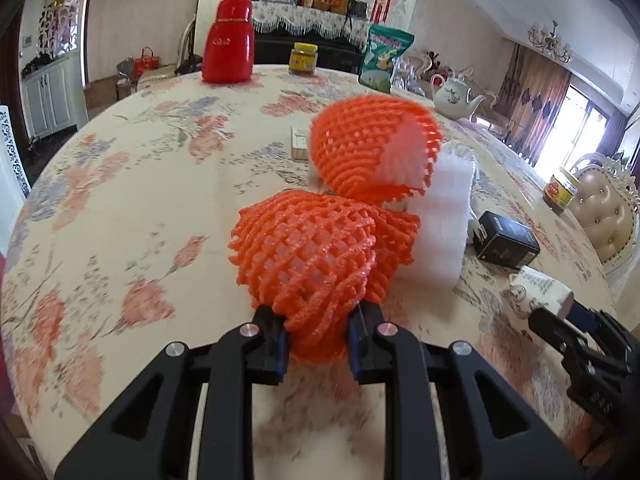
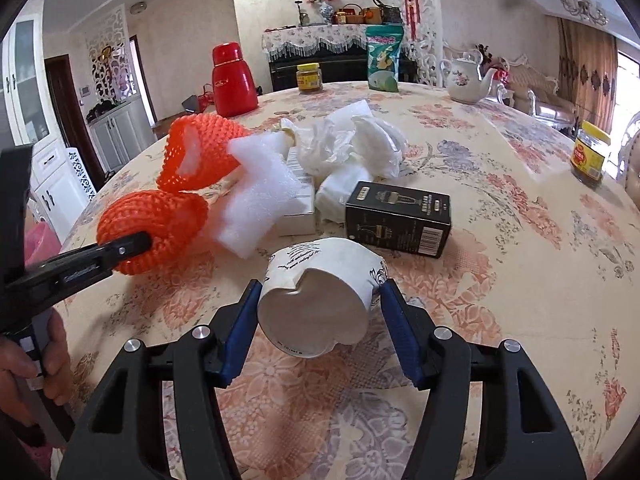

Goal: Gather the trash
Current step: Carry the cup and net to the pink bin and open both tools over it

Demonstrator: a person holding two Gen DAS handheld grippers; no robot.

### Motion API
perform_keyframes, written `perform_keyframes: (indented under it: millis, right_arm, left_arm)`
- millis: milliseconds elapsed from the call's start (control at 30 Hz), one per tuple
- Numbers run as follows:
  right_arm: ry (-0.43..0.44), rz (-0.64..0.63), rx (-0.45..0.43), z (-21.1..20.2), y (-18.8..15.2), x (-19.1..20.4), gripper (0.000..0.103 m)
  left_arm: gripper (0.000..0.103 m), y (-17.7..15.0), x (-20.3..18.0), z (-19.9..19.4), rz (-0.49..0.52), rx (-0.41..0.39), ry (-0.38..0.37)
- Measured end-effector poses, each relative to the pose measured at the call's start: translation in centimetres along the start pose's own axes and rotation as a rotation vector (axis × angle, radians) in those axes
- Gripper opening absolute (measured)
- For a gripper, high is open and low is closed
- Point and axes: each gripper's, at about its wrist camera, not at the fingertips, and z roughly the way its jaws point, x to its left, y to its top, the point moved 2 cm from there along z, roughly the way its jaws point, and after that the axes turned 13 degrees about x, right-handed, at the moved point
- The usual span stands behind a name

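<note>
While left gripper (image 1: 316,340) pinches orange net (image 1: 316,256), right gripper (image 2: 320,312) clamps crushed cup (image 2: 320,296) (tilted).

Nothing printed can be read. The black box (image 2: 398,218) carries a barcode and small print, the paper cup (image 2: 320,300) script lettering, both illegible.
</note>
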Motion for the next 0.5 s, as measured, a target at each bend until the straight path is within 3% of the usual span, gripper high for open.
perform_keyframes:
  millis: [167, 500]
  right_arm:
    - [0.023, -0.043, -0.022, -0.6, -0.3, 1.5, 0.058]
    - [0.074, -0.131, -0.061, -2.2, -0.8, 5.4, 0.058]
  left_arm:
    - [0.022, -2.1, 0.9, -2.6, -0.007, -0.033, -0.001]
    - [0.024, -5.2, 3.1, -8.4, 0.013, -0.17, 0.058]
